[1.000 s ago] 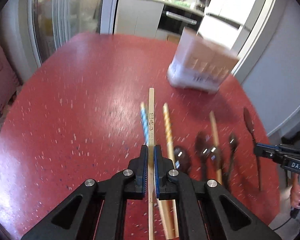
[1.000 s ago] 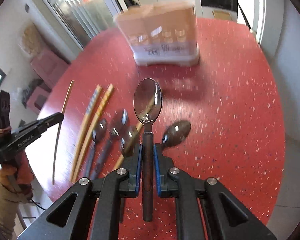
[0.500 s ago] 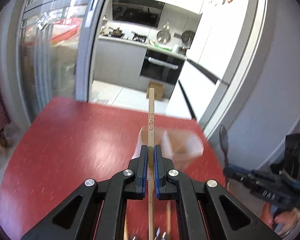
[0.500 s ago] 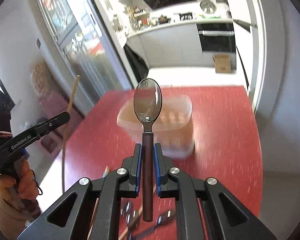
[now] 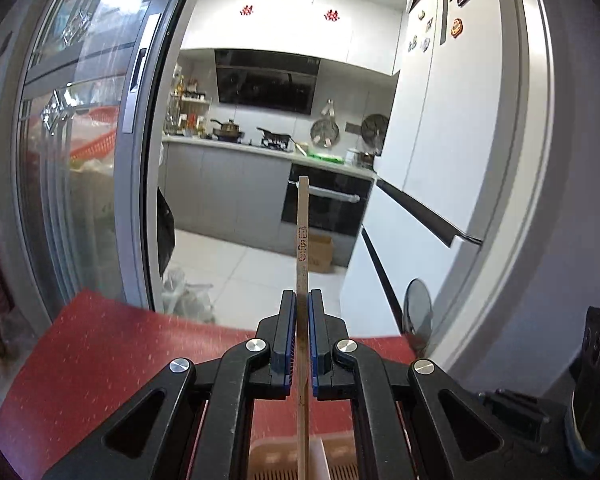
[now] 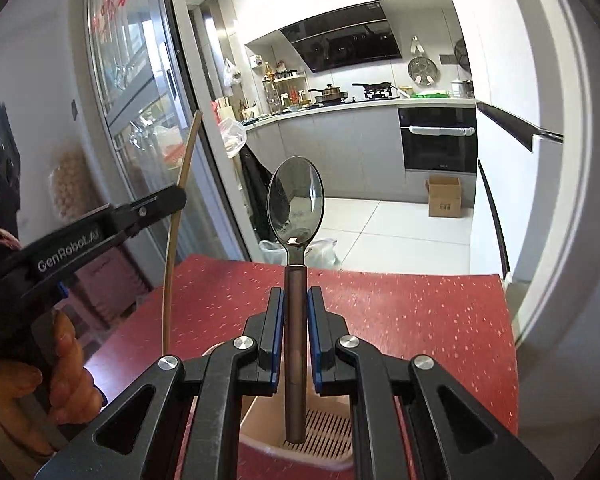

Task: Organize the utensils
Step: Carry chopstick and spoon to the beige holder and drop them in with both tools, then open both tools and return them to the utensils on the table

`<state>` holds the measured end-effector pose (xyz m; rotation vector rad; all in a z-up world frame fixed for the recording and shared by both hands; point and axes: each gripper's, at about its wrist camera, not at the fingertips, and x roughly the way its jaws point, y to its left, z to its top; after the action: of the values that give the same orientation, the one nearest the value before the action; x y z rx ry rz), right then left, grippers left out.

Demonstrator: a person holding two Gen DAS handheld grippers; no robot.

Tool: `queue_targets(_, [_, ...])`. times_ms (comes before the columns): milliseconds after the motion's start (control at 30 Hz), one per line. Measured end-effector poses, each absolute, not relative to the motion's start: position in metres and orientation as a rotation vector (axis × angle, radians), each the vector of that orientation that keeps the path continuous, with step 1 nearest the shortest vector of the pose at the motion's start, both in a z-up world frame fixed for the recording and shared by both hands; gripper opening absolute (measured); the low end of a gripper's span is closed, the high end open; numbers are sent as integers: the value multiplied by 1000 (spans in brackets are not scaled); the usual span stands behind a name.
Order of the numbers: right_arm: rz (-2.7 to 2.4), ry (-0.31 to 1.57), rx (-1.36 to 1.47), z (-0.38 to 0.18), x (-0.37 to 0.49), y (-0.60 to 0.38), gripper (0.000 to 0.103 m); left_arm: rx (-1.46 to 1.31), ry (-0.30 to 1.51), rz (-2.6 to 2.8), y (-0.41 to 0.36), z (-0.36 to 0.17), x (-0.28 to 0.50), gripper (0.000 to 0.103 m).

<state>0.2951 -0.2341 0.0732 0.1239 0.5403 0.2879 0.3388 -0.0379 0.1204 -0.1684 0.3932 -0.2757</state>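
Observation:
My left gripper [image 5: 302,300] is shut on a pale wooden chopstick [image 5: 302,236] that stands upright, its lower end over the pink utensil holder [image 5: 276,460] at the bottom edge. From the right wrist the same left gripper [image 6: 180,196] and chopstick [image 6: 176,216] show at the left, held by a hand [image 6: 60,368]. My right gripper [image 6: 296,296] is shut on a dark-handled spoon [image 6: 296,200], bowl up, its handle end hanging above the slotted floor of the utensil holder [image 6: 324,436]. The spoon's bowl [image 5: 418,308] peeks in at the right of the left wrist view.
The holder stands on a red speckled table [image 6: 420,320] whose far edge is close ahead. Beyond it lie a kitchen floor, a glass sliding door [image 5: 80,160] on the left and a white fridge wall [image 5: 440,160] on the right. A cardboard box [image 6: 444,196] sits on the floor.
Both grippers rose from the table and tilted up, carrying the chopstick and spoon. The other utensils have dropped out of view, and the holder now lies right under both grippers.

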Motion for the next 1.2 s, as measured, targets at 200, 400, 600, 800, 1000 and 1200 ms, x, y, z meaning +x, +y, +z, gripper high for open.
queue_targets(200, [287, 540, 58, 38, 315, -223, 13, -172, 381, -273, -44, 83, 355, 34])
queue_targets(400, [285, 529, -4, 12, 310, -219, 13, -173, 372, -271, -47, 62, 348, 34])
queue_targets(600, [305, 537, -88, 3, 295, -207, 13, -102, 364, -260, -52, 50, 320, 35])
queue_targets(800, [299, 582, -79, -5, 288, -211, 17, -81, 424, -255, -50, 39, 304, 35])
queue_targets(1000, [311, 598, -86, 3, 280, -210, 54, -79, 464, -226, -42, 35, 289, 35])
queue_targets(1200, [306, 598, 49, 26, 259, -232, 75, -88, 488, -213, -26, 44, 258, 35])
